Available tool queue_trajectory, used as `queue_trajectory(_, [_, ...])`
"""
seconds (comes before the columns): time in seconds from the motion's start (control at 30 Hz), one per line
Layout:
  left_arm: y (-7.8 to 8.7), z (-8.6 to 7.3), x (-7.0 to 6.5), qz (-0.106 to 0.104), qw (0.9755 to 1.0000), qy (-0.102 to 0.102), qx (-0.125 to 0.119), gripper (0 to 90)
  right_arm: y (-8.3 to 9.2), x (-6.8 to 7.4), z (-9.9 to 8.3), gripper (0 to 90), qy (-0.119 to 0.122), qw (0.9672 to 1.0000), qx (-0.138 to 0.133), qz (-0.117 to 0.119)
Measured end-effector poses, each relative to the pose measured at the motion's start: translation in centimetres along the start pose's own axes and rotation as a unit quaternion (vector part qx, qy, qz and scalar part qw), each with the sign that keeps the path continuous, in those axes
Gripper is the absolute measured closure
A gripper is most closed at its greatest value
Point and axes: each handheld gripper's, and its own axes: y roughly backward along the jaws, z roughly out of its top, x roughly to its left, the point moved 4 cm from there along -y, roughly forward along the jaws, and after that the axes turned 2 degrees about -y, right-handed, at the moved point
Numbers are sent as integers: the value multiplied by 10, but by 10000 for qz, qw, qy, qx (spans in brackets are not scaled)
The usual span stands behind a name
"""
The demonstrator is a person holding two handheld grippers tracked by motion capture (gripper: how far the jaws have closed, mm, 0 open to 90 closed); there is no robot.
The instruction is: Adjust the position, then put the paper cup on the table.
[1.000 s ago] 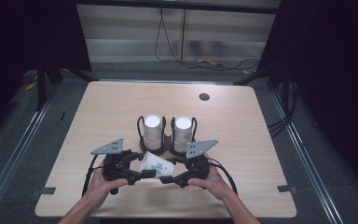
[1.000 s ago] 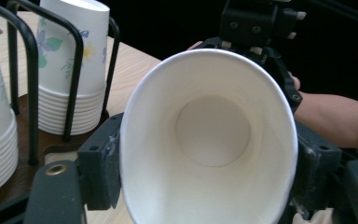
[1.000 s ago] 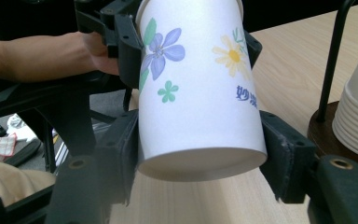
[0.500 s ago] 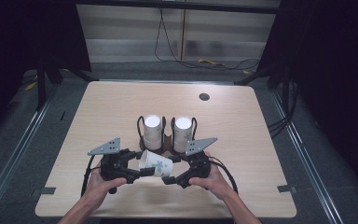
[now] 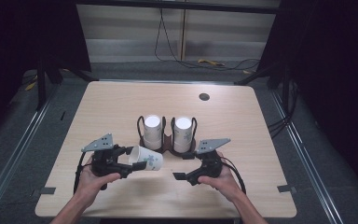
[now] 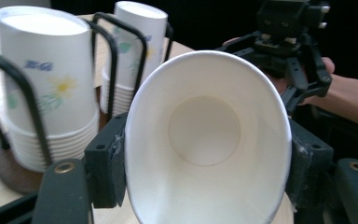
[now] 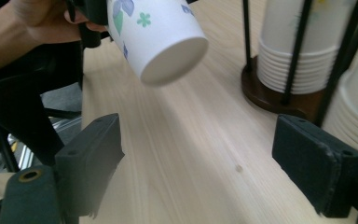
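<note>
Your left gripper [image 5: 129, 164] is clamped on a paper cup [image 5: 147, 158], squeezing its rim oval, the cup lying sideways above the table [image 5: 242, 121] just in front of the cup rack [image 5: 167, 140]. Your right gripper [image 5: 181, 172] stands wide apart, touching nothing.

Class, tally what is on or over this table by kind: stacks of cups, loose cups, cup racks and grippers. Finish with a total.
Stacks of cups: 2 (left stack, right stack)
Loose cups: 1 (paper cup)
Cup racks: 1 (wire rack)
Grippers: 2 (left gripper, right gripper)
Total: 6
</note>
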Motion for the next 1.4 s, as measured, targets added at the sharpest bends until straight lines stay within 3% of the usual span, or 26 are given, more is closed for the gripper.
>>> queue_trajectory(0.27, [6,-2,6,249,9996,-2,126,295,20,-11,-11,158,-199,9985,-29,-503])
queue_trajectory(0.43, [13,-1,12,468,9987,-14,185,285,30,-21,-15,158,-373,9945,-34,-973])
queue_trajectory(0.77, [32,4,26,902,9956,41,266,285,34,-24,-17,156,-552,9918,-202,-1132])
queue_trajectory(0.97, [42,8,38,1278,9907,-53,454,285,34,-26,-19,160,-565,9915,-185,-1153])
queue_trajectory(1.1, [49,10,46,1437,9887,94,419,286,35,-26,-22,160,-583,9913,-154,-1170])
queue_trajectory(1.13, [50,10,49,1531,9871,91,453,286,35,-26,-22,160,-581,9912,-156,-1181])
queue_trajectory(1.33, [52,8,60,1703,9837,133,559,286,40,-23,-24,160,-535,9913,-106,-1200])
queue_trajectory(1.4, [54,10,64,1844,9806,96,656,286,44,-22,-25,160,-562,9905,-104,-1250])
